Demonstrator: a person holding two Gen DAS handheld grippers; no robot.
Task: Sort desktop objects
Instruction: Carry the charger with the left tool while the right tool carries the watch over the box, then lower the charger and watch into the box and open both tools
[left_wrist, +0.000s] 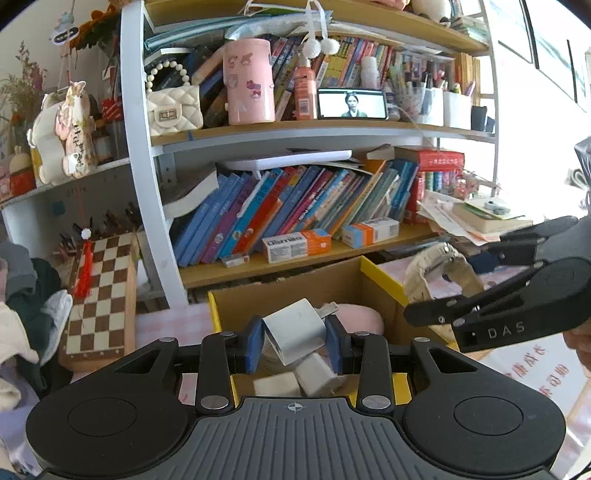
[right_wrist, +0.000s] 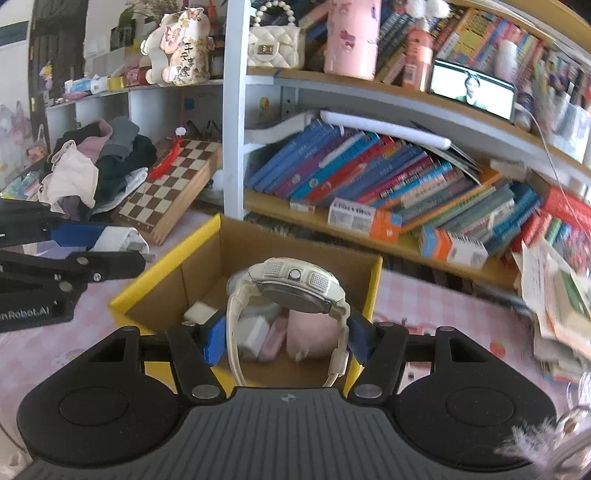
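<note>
My left gripper (left_wrist: 294, 338) is shut on a white charger plug (left_wrist: 295, 328) and holds it over the near edge of a yellow-rimmed cardboard box (left_wrist: 376, 271). My right gripper (right_wrist: 288, 338) is shut on the strap of a white wristwatch (right_wrist: 295, 282) and holds it above the same box (right_wrist: 166, 266). Inside the box lie white charger blocks (right_wrist: 255, 332), a pink soft item (right_wrist: 314, 332) and a small pink stick (right_wrist: 273, 338). The right gripper (left_wrist: 476, 295) with the watch (left_wrist: 432, 269) also shows in the left wrist view; the left gripper (right_wrist: 110, 243) with the plug (right_wrist: 125, 238) shows in the right wrist view.
A bookshelf (left_wrist: 295, 258) packed with slanted books stands right behind the box, with medicine boxes (left_wrist: 295, 245) on its lower board and a phone (left_wrist: 352, 103) playing video above. A chessboard (left_wrist: 103, 291) and a clothes pile (right_wrist: 96, 166) lie left. Papers (right_wrist: 557, 295) are heaped right.
</note>
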